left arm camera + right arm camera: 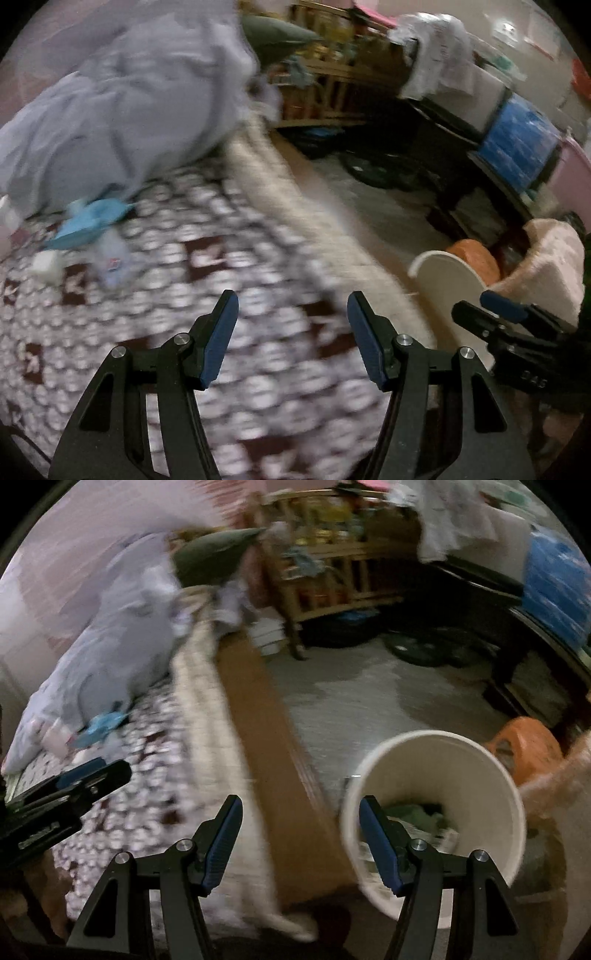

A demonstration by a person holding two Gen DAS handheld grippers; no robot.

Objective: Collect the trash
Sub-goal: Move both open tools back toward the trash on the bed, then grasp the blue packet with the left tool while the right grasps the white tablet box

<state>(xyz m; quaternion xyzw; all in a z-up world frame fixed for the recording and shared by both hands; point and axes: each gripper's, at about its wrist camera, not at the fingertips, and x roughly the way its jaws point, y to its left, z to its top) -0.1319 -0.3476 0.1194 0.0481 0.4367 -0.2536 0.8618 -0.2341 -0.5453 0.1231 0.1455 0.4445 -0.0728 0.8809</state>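
Hovering over the patterned bed point(184, 332), left tongs point(291, 332) spread, nothing between the pads. Right tongs point(301, 834) likewise spread and empty, above the bed's side edge. White trash bin point(436, 760) standing on the floor just beside that edge, green scraps inside. Blue wrapper point(88, 219), clear bottle point(112, 260) and white scrap point(46, 264) lying on the bed near the grey bedding point(129, 110), all blurred.

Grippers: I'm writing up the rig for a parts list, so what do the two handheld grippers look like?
Both match. The left gripper and right gripper each have black angular linkage arms with cut-out slots, round silver pivot pins, and two flat dark-blue ribbed finger pads. The right gripper's body carries small pale lettering, too blurred to read. No cables, sleeves or hands show.
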